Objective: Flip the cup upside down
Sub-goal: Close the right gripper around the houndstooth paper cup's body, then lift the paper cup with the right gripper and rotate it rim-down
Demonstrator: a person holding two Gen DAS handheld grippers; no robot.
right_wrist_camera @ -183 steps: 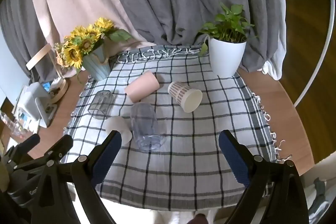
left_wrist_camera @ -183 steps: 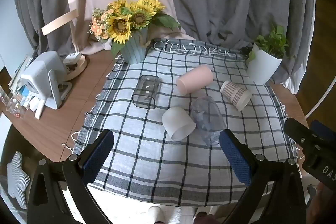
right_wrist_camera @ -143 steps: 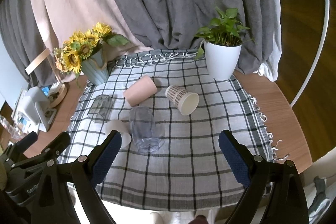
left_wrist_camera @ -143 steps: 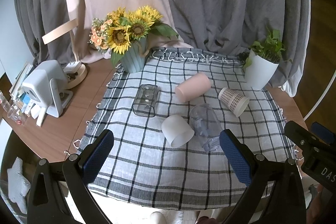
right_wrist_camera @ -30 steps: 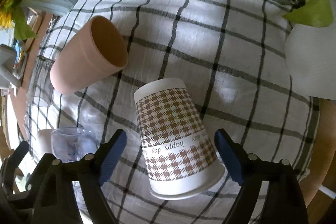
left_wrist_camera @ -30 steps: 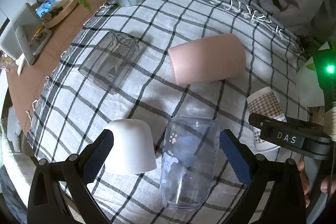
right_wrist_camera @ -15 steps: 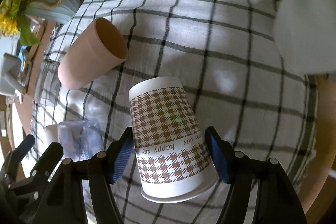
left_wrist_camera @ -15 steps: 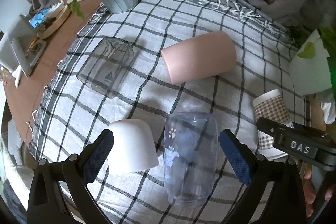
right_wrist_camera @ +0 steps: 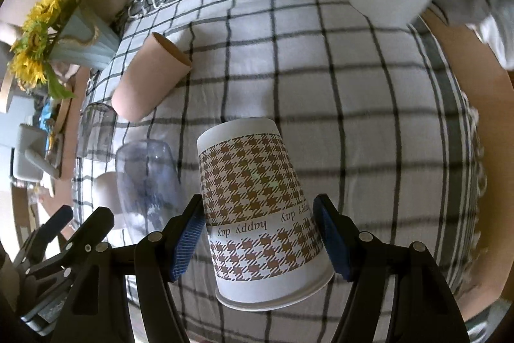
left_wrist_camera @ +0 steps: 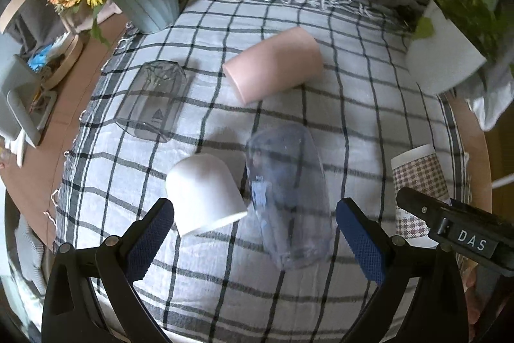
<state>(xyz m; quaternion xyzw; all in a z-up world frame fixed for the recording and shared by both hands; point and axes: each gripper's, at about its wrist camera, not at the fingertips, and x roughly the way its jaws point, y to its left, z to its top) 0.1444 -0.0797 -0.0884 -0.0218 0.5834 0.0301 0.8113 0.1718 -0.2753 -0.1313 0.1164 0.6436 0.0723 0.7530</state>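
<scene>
My right gripper [right_wrist_camera: 261, 233] is shut on the houndstooth paper cup [right_wrist_camera: 253, 198], its pads pressing both sides near the rim, base pointing away from me and raised over the cloth. The cup also shows in the left wrist view [left_wrist_camera: 420, 176], with the right gripper [left_wrist_camera: 449, 233] on it. My left gripper [left_wrist_camera: 253, 233] is open and empty above a clear plastic cup [left_wrist_camera: 286, 192] and a white cup [left_wrist_camera: 202, 192], both lying on their sides. A pink cup [left_wrist_camera: 273, 69] and a clear glass [left_wrist_camera: 151, 105] also lie on their sides.
A checked cloth [left_wrist_camera: 353, 118] covers the round wooden table [right_wrist_camera: 482, 105]. A sunflower vase [left_wrist_camera: 144, 2] stands at the back left, a white plant pot [left_wrist_camera: 440, 60] at the back right. A white device [left_wrist_camera: 19, 108] sits at the left edge. Curtains hang behind.
My right gripper has closed on the houndstooth cup and lifted it, tilting its base up. My left gripper has drawn back a little from the cups.
</scene>
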